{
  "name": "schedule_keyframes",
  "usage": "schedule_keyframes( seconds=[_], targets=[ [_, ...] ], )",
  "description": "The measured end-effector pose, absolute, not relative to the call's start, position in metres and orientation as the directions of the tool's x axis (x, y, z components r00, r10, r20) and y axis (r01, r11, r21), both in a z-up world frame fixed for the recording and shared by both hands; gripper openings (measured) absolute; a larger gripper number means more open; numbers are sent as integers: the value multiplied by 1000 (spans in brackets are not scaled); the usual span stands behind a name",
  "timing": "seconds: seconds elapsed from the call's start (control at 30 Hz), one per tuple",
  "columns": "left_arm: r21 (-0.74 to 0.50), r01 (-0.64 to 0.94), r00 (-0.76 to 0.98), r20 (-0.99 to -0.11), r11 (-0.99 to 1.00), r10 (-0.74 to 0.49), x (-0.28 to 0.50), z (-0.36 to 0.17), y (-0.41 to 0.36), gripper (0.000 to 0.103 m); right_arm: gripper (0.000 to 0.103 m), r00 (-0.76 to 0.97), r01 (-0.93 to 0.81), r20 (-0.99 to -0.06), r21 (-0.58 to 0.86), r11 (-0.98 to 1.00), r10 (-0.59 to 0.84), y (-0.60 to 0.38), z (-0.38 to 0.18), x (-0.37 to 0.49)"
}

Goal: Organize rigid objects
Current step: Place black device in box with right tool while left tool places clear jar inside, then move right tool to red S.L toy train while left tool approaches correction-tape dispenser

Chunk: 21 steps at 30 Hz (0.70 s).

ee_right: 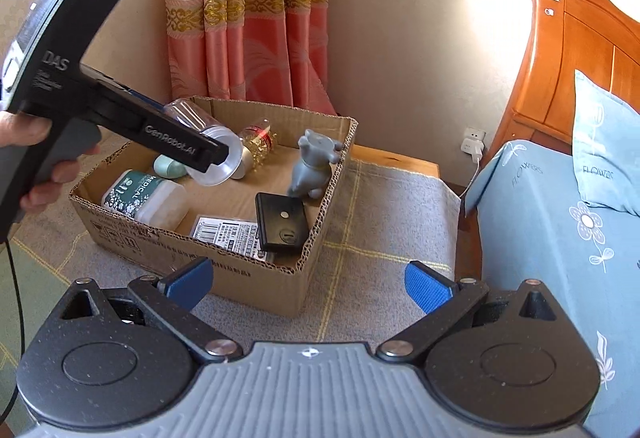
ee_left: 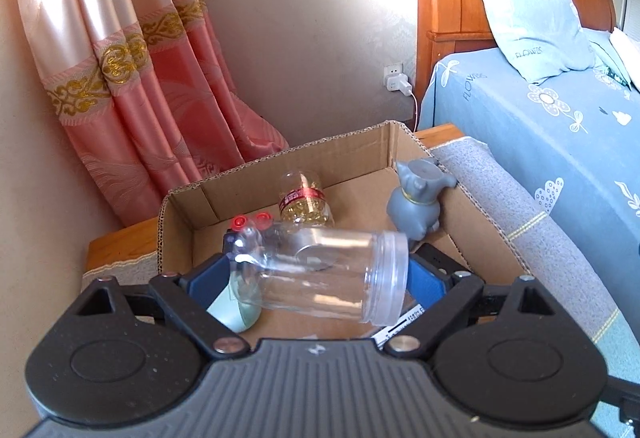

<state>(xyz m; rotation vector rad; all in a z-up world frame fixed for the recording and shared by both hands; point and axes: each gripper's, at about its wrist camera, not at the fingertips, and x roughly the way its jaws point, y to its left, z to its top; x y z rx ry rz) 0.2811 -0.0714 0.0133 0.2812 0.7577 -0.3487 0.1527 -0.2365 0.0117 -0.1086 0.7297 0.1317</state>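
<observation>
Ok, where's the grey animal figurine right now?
In the right wrist view, the grey figurine stands inside the cardboard box, against its right wall, just behind the black case.

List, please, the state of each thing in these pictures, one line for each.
Left tongs: shut on the clear jar.
Right tongs: open, nothing between them.
Clear jar: lidless, held sideways over the box.
Cardboard box: open at the top.
Grey figurine: upright in the box.
Black case: closed, tilted against the box wall.
White bottle: lying down, capped.
</observation>
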Motion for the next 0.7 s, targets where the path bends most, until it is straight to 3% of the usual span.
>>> schedule_keyframes(
  seconds=[0.1, 0.5, 0.7],
  targets=[
    [112, 384, 677, -709, 917, -197, 276, 14, -65, 99, 103, 734, -146, -676, -53, 988, 72, -239, 11, 151],
    [90, 289, 745, -647, 953, -165, 215, 32, -16, 102, 103, 718, -174, -690, -44, 984, 96, -228, 4, 148],
    [60, 186, 755, -647, 981, -103, 183, 16, 15, 102, 103, 708, -241, -688, -24, 970, 159, -215, -8, 141]
  ],
)
